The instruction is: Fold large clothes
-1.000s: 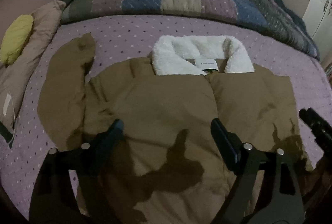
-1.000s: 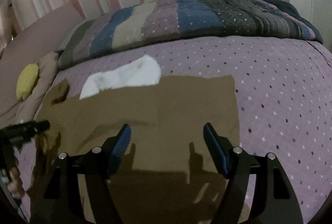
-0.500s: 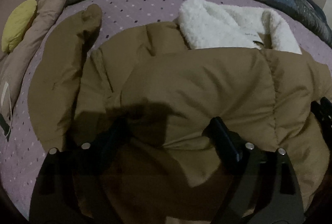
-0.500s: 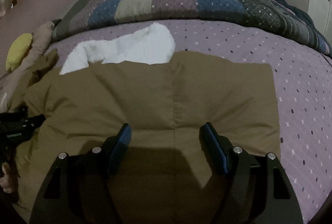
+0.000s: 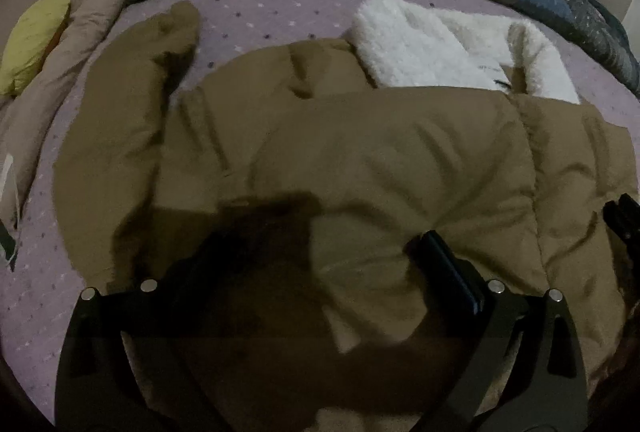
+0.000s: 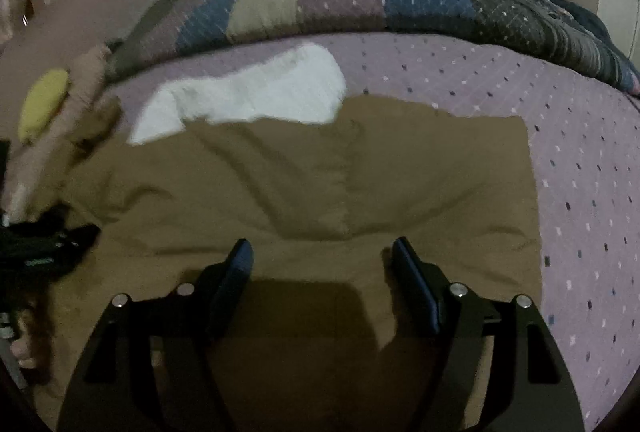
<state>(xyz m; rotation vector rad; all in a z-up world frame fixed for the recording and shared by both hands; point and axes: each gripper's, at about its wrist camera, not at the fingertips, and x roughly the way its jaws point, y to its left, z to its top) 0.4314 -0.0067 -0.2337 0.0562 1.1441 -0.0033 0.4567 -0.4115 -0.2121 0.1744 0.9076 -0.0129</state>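
My left hand-held gripper has just spread wide, and the brown puffer jacket now lies doubled toward its white fleece collar at twelve o'clock on the bed. My right hand-held gripper hangs spread, pinching nothing; I judge this fold placed.

Left tongs: pitched steeply down, jaws spread wide and just been opening; nothing pinched, pads clear of each other. Left finger lost in shadow, right finger plain to see.

Right tongs: angled down, jaws apart, about two-thirds spread, pads pressing on nothing. Both fingers visible, dark blue pads facing inward.

Each tool shows at the edge of the other's view. A fingertip shows at the near left edge of the right wrist view.
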